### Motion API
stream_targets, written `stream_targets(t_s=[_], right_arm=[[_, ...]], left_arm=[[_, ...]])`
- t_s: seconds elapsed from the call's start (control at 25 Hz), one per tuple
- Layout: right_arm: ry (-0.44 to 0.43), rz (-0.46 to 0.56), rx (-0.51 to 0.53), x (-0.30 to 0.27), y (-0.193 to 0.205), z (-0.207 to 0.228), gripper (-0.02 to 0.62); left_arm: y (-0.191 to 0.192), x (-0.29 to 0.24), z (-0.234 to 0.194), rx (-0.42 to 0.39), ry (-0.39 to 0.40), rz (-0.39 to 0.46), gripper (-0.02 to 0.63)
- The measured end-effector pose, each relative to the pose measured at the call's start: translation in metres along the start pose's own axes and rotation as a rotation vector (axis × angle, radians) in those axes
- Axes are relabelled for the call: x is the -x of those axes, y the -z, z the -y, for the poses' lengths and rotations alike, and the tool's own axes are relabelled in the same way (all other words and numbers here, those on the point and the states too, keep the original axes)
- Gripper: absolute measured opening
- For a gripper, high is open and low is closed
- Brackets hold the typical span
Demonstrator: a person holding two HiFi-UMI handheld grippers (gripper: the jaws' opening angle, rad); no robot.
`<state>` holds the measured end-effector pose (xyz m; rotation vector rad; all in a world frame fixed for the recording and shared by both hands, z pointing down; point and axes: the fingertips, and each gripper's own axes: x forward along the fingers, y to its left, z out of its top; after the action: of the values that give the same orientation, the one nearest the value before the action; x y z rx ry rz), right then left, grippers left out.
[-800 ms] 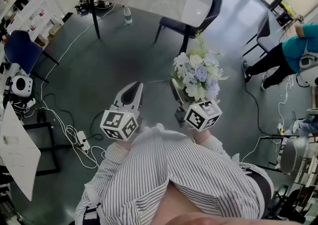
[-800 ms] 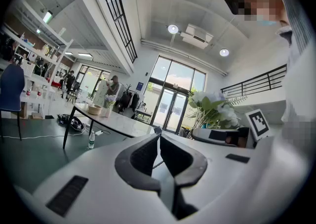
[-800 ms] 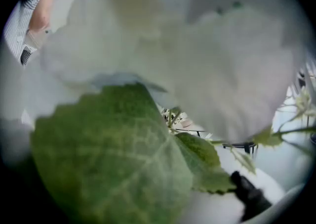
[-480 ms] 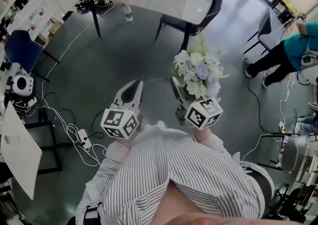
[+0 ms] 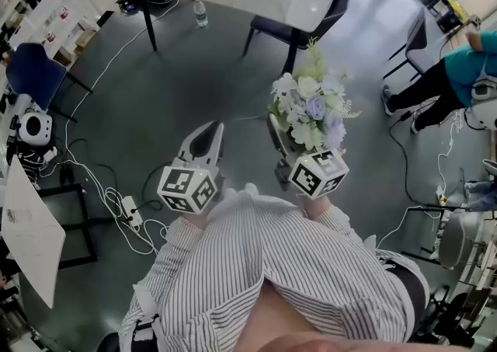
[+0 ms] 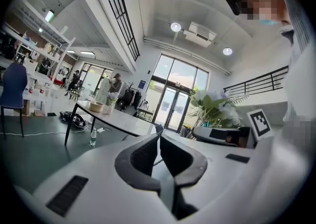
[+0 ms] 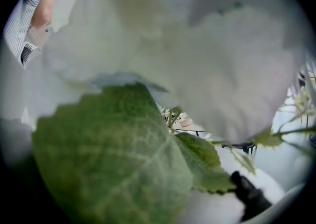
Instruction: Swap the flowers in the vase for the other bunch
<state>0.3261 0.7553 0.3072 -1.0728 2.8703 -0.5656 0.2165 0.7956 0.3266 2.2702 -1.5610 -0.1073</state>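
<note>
As petals (image 7: 207,60) hide jaws of R gripper (image 5: 276,137), it holds bunch (image 5: 311,113); L gripper (image 6: 158,138) closed, empty.

An open-plan lab or studio hall is showing here — loose white cables (image 5: 87,178) are trailing over the dark grey floor (image 5: 194,86) near white open shelving (image 5: 43,8). Tall glass doors (image 6: 174,100) are letting daylight in.

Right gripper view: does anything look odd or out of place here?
Yes. A green leaf and white petals of the white and lilac flower bunch held by the right gripper fill nearly the whole lens.
</note>
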Motion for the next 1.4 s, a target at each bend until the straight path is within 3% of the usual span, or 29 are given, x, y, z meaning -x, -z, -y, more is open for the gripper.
stream_targets(t_s=[0.56,0.92,1.2,1.4], right_arm=[[-0.025,-0.004,0.026,-0.011,-0.026,0.047,0.031],[-0.024,-0.033,-0.001,-0.008,-0.007,0.065,0.031],[-0.024,-0.031,-0.018,-0.051,-0.009,0.077,0.031],[-0.016,-0.022,0.009,-0.106,-0.019,0.087,0.031]], left_arm=[[-0.010,-0.055,0.014,-0.007,-0.011,0.015,0.026],[0.010,-0.054,0.012,0.011,-0.065,0.002,0.026],[0.002,-0.083,-0.020,0.001,-0.064,-0.018,0.026],[-0.022,-0.116,-0.067,0.002,-0.045,-0.008,0.026]])
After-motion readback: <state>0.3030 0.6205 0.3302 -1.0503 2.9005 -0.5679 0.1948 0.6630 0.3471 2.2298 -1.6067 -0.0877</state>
